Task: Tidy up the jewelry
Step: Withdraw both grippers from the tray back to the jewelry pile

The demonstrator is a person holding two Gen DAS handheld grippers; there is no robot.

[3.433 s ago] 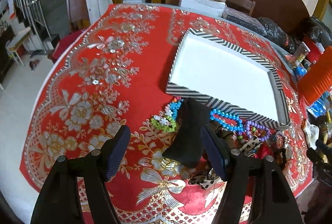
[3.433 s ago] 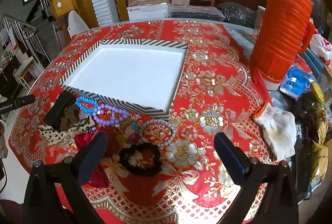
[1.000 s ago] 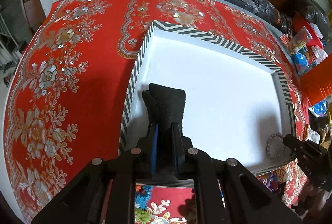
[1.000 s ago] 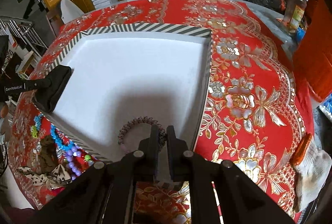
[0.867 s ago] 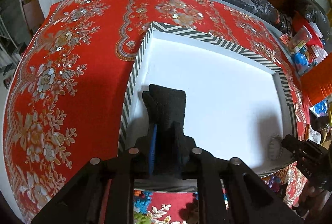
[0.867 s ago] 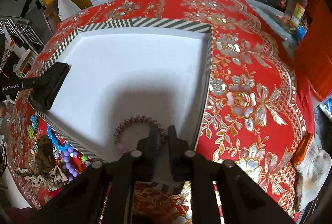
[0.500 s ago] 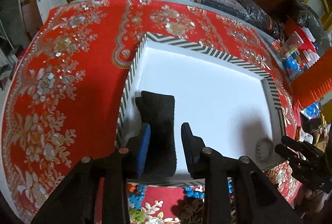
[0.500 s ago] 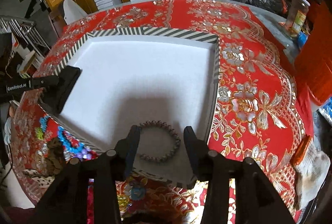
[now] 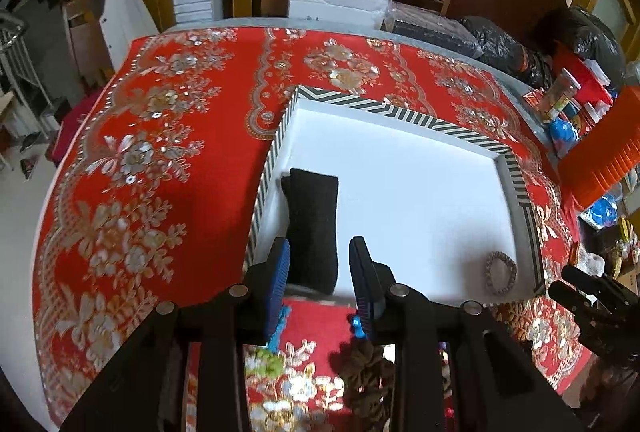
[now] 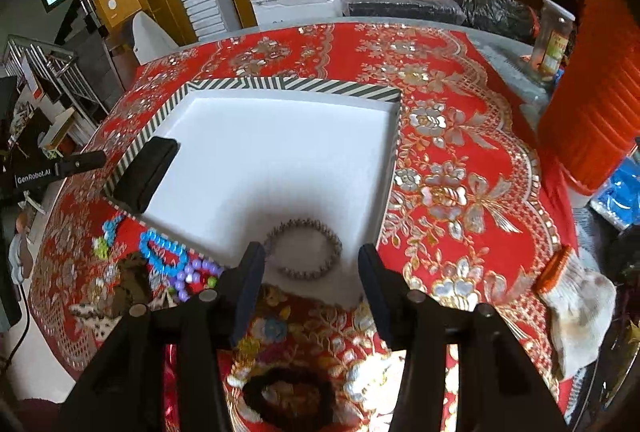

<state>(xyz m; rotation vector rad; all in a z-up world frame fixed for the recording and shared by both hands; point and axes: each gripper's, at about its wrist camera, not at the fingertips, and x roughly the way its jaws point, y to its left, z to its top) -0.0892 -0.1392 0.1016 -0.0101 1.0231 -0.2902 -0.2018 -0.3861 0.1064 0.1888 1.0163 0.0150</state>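
1. My left gripper (image 9: 320, 272) is parted, gripping nothing; the black pouch (image 9: 314, 228) lies inside the striped tray (image 9: 400, 112), at its left wall.
2. My right gripper (image 10: 310, 284) gapes wide; the beaded bracelet (image 10: 304, 250) rests in the tray's near-right corner.

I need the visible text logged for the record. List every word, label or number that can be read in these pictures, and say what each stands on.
"GenRobot.AI" on the black body of the left gripper, seen at the left edge of the right wrist view.
Print on the white cardboard box behind the table: too small to read.
Label on the clear jar: too blurred to read.
Nothing else bears readable text.
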